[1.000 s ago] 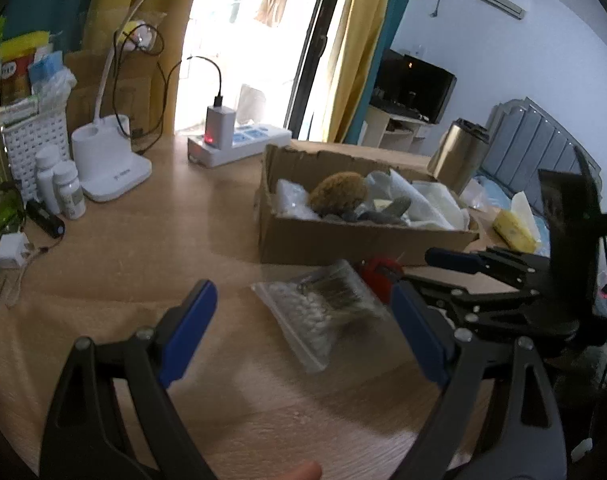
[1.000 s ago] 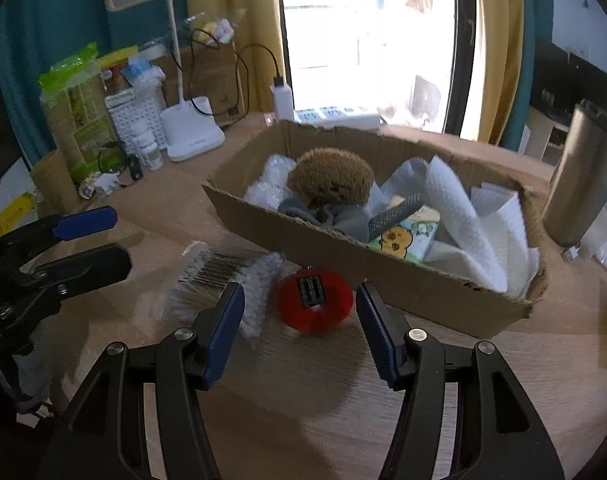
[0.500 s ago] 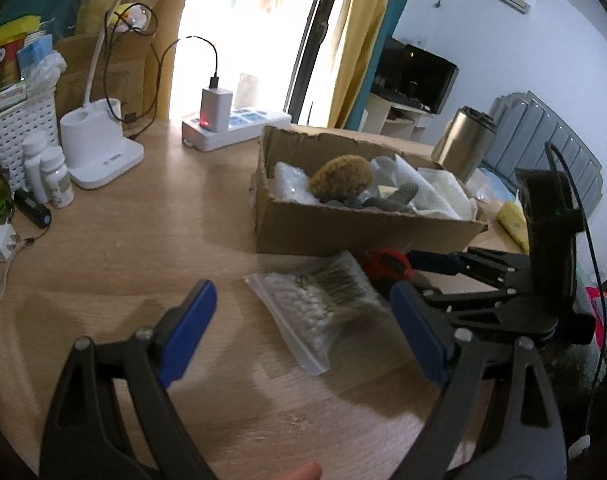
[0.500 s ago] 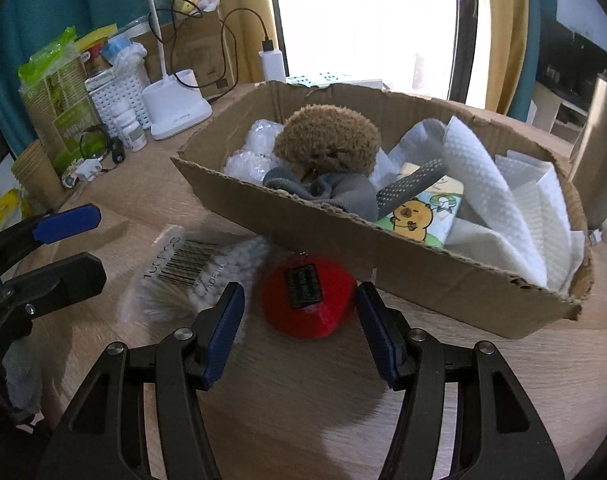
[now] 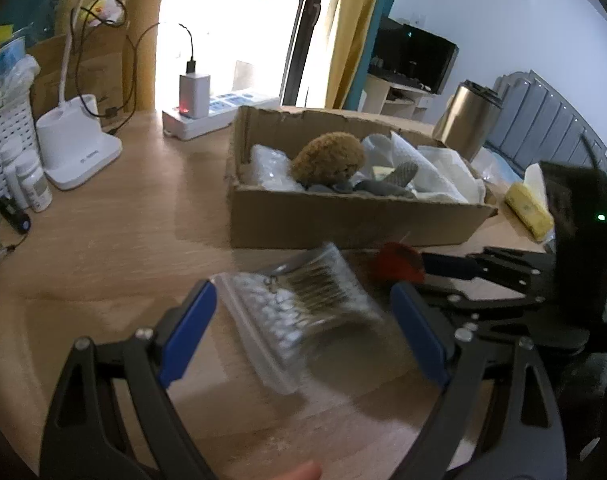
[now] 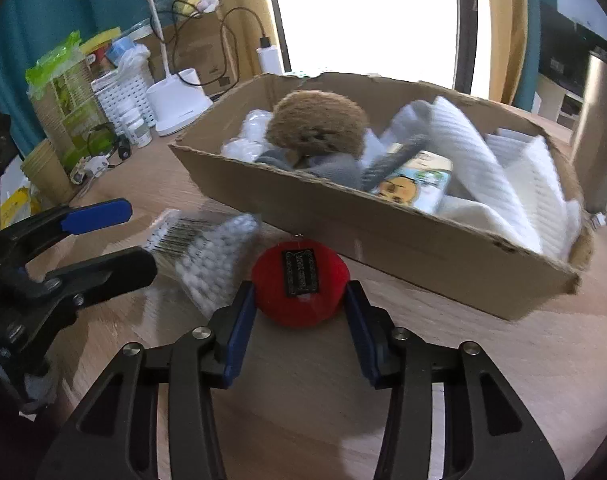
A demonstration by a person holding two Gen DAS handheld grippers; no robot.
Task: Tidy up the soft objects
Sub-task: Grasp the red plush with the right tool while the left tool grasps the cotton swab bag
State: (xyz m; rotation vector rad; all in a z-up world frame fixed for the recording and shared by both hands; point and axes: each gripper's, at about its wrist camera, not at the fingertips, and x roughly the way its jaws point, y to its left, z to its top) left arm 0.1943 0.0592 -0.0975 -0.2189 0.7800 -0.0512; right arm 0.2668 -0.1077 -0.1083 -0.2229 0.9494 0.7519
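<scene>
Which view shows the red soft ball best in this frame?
The right wrist view: the red soft ball sits front and centre between the right tongs, black label visible, blue pads at both its sides. In the left wrist view the ball is a blurred sliver, partly hidden by those tongs.

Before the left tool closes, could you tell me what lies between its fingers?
The swab bag lies between the left tool's fingers, seen in the left wrist view.
</scene>
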